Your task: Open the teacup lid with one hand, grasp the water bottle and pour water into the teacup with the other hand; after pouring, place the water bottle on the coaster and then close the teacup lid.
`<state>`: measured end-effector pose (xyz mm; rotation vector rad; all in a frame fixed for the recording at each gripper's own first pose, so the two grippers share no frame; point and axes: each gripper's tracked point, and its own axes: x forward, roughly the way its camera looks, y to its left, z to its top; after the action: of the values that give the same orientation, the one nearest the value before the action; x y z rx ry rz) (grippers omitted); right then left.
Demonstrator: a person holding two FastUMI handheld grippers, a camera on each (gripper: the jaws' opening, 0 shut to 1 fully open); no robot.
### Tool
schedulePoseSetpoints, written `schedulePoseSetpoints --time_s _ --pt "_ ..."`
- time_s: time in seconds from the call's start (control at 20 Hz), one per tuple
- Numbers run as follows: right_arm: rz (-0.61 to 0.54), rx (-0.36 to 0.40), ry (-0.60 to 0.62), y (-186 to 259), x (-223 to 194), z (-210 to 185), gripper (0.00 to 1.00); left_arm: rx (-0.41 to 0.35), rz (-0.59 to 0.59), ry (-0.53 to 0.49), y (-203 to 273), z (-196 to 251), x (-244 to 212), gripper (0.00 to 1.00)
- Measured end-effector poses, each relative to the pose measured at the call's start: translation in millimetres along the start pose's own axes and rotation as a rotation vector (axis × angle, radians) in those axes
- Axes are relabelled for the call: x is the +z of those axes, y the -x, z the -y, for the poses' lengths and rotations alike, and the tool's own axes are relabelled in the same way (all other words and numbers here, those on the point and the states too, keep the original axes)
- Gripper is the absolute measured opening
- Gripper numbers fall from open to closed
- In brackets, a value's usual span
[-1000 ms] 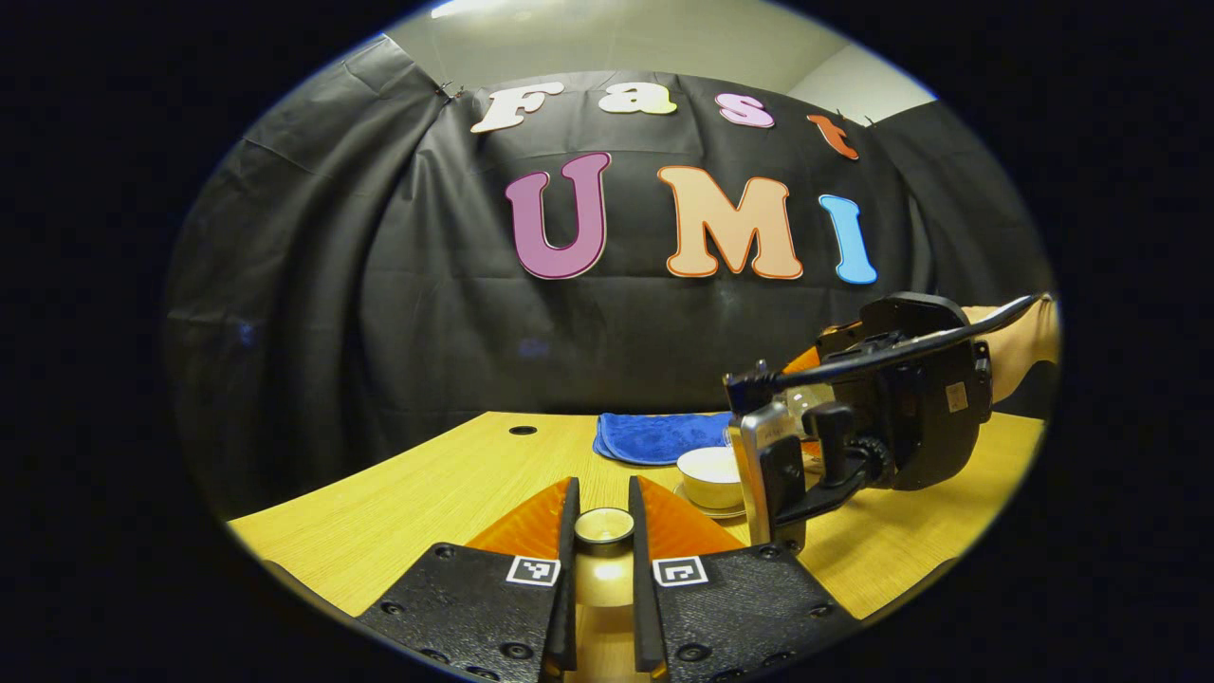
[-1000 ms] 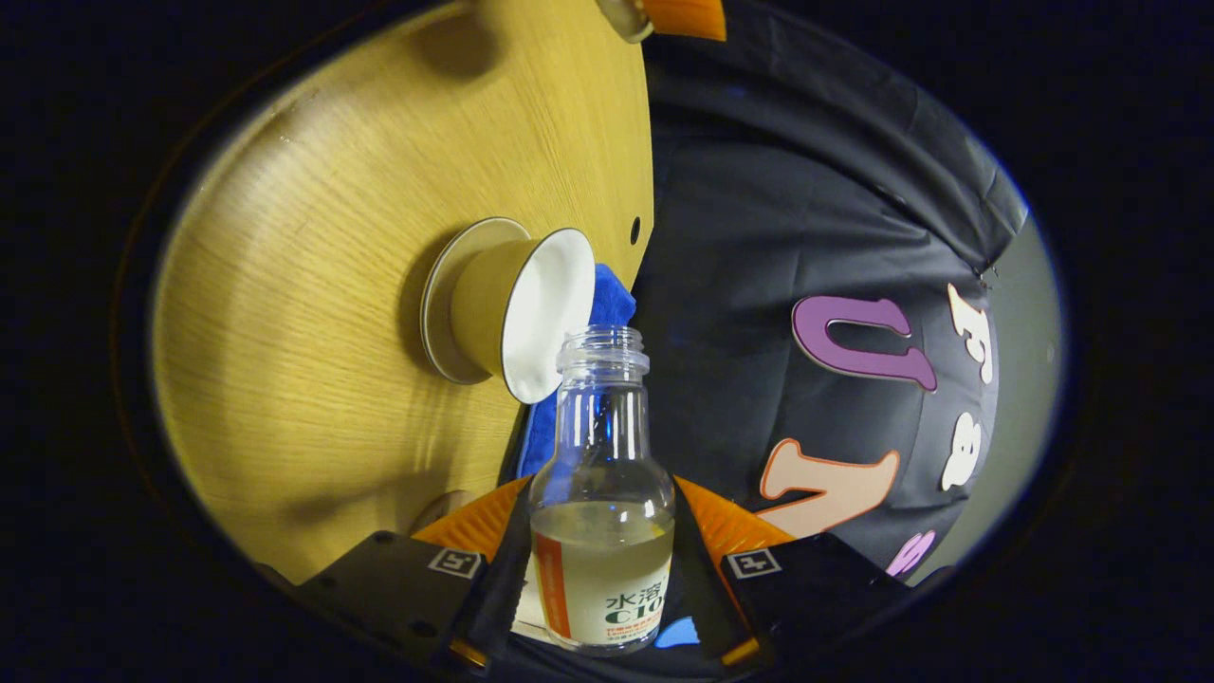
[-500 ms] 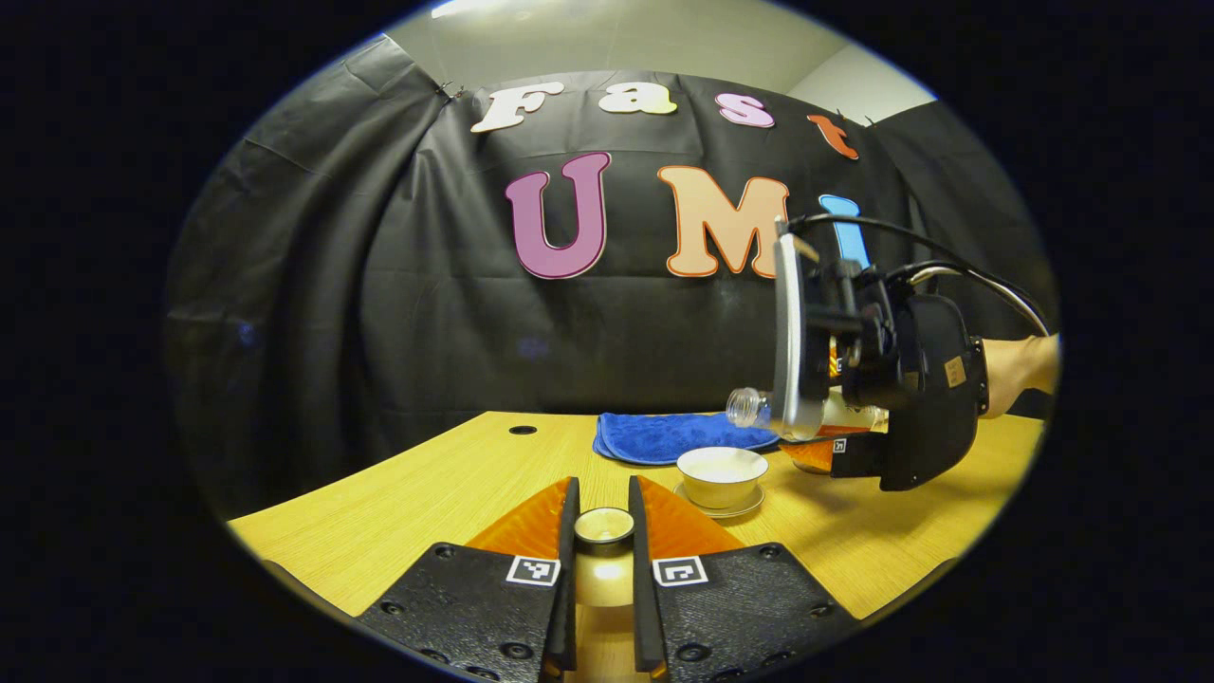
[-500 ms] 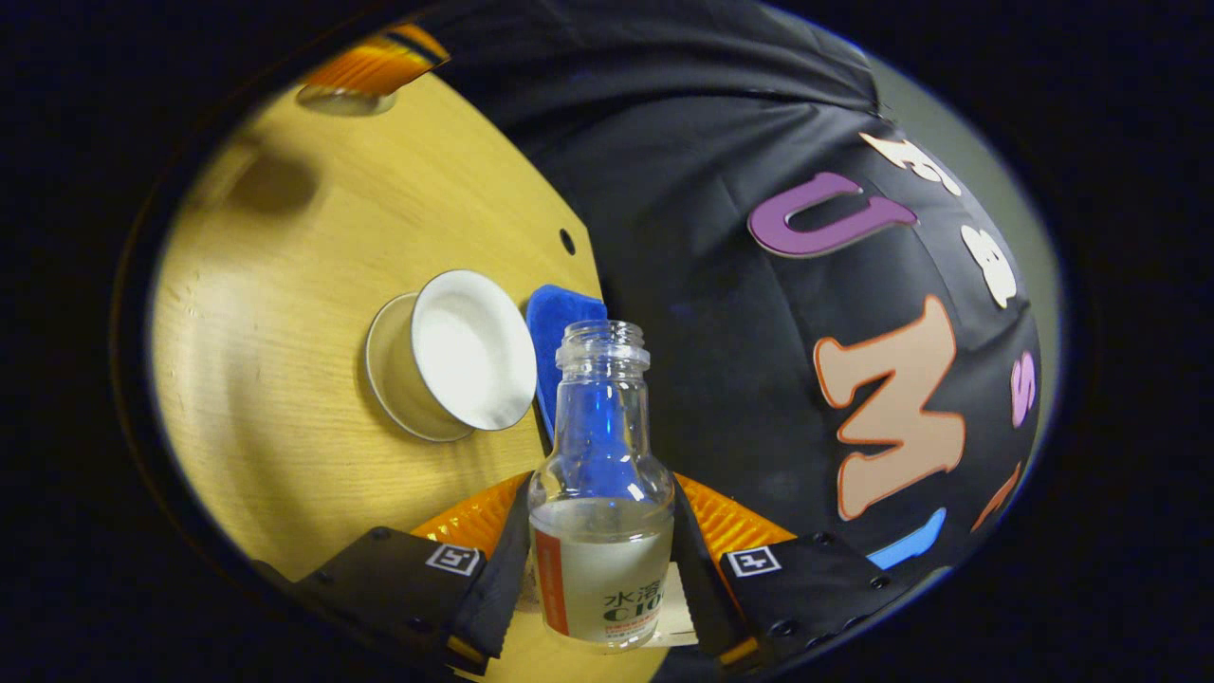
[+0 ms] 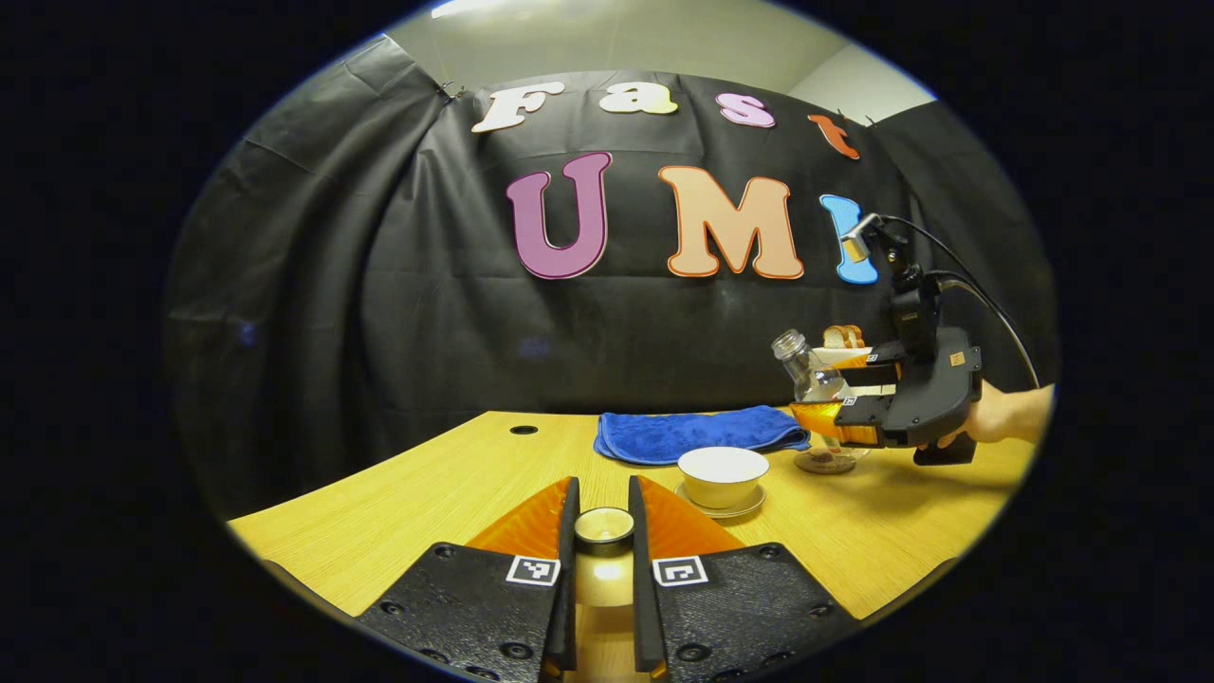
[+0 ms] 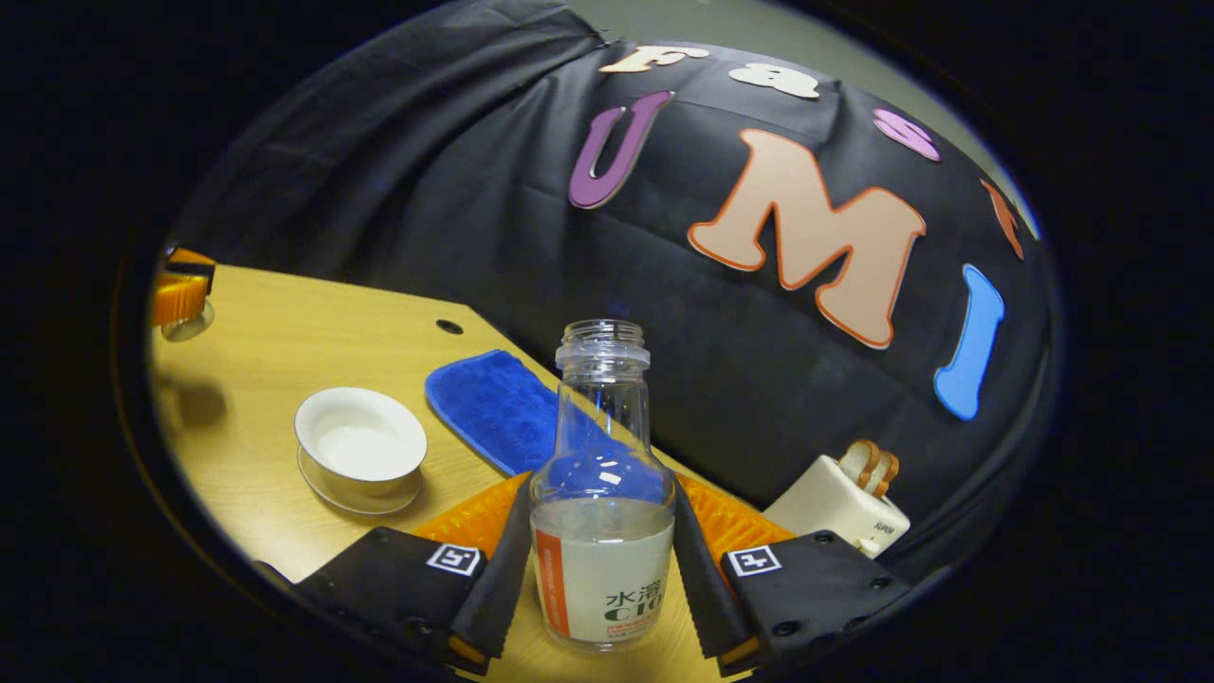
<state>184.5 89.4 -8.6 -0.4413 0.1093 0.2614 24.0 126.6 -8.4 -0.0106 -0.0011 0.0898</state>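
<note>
Table (image 5: pixel 398 503): light wood, cloth wall behind. Half a second before, my right gripper (image 5: pixel 858 403) had been tipped over the cup with the bottle lying near level; by this moment it had swung back and away to the right, above the table.

Blue cloth (image 5: pixel 697 433) lay flat at the table's far edge, behind the cup. A pale toaster (image 6: pixel 836 507) with bread in it stood to the right near the wall.

Water bottle (image 6: pixel 601 512): back to nearly upright, uncapped, liquid settled low in the body. Both fingers of my right gripper pressed its sides. In the left gripper view it leaned slightly, its base above the coaster (image 5: pixel 827 461); whether it touched, I could not tell.

Teacup (image 5: pixel 723 475): open, on its saucer, same spot as before, with pale liquid in it.

Teacup lid (image 5: pixel 604 525): unmoved, pinched by its knob between the nearly closed fingers of my left gripper (image 5: pixel 603 560), held above the table's near side, well apart from the cup.
</note>
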Motion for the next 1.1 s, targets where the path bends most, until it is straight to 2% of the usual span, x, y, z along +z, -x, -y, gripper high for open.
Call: schedulePoseSetpoints --time_s 0.2,0.45,0.8,1.1 --pt "0.026 -0.052 -0.237 -7.8 -6.4 8.2 0.8 0.003 0.0 0.001 -0.8 0.0 0.9 0.21" --pt "0.069 -0.121 -0.373 -16.1 -3.3 19.5 0.78 0.003 0.0 0.001 -0.2 -0.2 0.5 0.21" --pt "0.085 -0.173 -0.455 -29.9 -15.3 36.4 0.8 0.003 0.0 0.001 0.1 -0.4 0.2 0.21" --pt "0.092 -0.176 -0.47 -27.5 -24.4 36.7 0.8 0.003 0.0 0.001 0.6 -0.5 -0.2 0.21"
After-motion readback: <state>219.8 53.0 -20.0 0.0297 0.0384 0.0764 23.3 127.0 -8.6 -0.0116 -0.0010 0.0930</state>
